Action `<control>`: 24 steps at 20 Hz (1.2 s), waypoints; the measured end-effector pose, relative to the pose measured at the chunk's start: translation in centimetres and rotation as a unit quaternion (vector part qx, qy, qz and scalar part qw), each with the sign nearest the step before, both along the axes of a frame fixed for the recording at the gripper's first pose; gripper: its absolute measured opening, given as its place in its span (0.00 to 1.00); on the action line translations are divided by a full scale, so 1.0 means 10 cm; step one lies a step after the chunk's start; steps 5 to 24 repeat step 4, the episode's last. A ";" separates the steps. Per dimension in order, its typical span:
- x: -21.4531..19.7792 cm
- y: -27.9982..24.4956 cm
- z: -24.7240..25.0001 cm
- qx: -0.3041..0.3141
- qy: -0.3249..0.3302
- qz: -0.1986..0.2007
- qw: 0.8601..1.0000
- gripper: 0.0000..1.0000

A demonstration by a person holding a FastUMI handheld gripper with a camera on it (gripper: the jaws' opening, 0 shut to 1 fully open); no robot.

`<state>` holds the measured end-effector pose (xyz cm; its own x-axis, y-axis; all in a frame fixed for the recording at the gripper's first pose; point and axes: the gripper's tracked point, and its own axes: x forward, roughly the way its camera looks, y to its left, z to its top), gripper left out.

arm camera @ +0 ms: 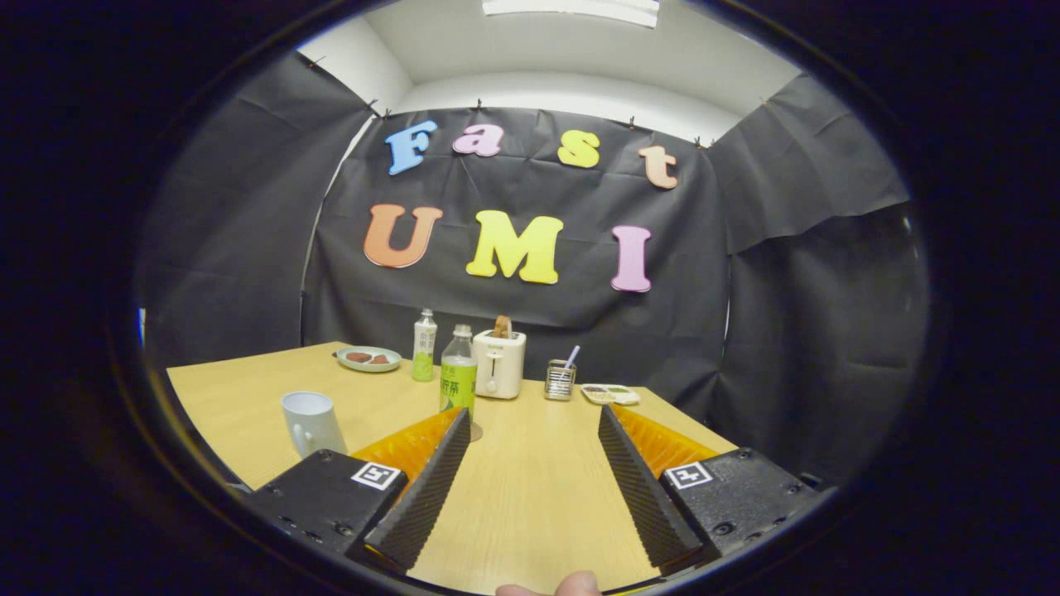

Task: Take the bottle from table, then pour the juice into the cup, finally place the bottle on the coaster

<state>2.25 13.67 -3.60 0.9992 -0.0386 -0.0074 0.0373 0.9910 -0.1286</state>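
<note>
- Hovering above a light wooden table (530, 497), the gripper (530, 418) has its two fingers spread wide apart, with nothing between them but bare tabletop.
- Standing upright just beyond the tip of the left finger (426, 488) is a clear bottle (458, 372) with a white cap and a green label; its base rests on a small round coaster (475, 432), partly hidden behind that finger.
- Sitting to the left of the bottle, beside the left finger, is a white cup (310, 422) with its handle turned toward the gripper.
- Lined up along the far edge of the table are a plate (368, 358) with dark food, a second bottle (424, 346), a white toaster (499, 362) with bread in its slot, a small mesh holder (561, 381) with a utensil in it, and a shallow dish (610, 394).
- A fingertip (575, 584) of the person holding the tool shows between the bases of the fingers.
</note>
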 end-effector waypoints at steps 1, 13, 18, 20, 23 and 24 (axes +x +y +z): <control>0.01 0.02 0.00 0.002 0.000 0.000 1.000 1.00; 0.07 0.06 0.00 0.012 0.004 0.003 1.000 1.00; 0.07 0.06 0.00 0.012 0.004 0.003 1.000 1.00; 0.07 0.06 0.00 0.012 0.004 0.003 1.000 1.00; 0.07 0.06 0.00 0.012 0.004 0.003 1.000 1.00; 0.07 0.06 0.00 0.012 0.004 0.003 1.000 1.00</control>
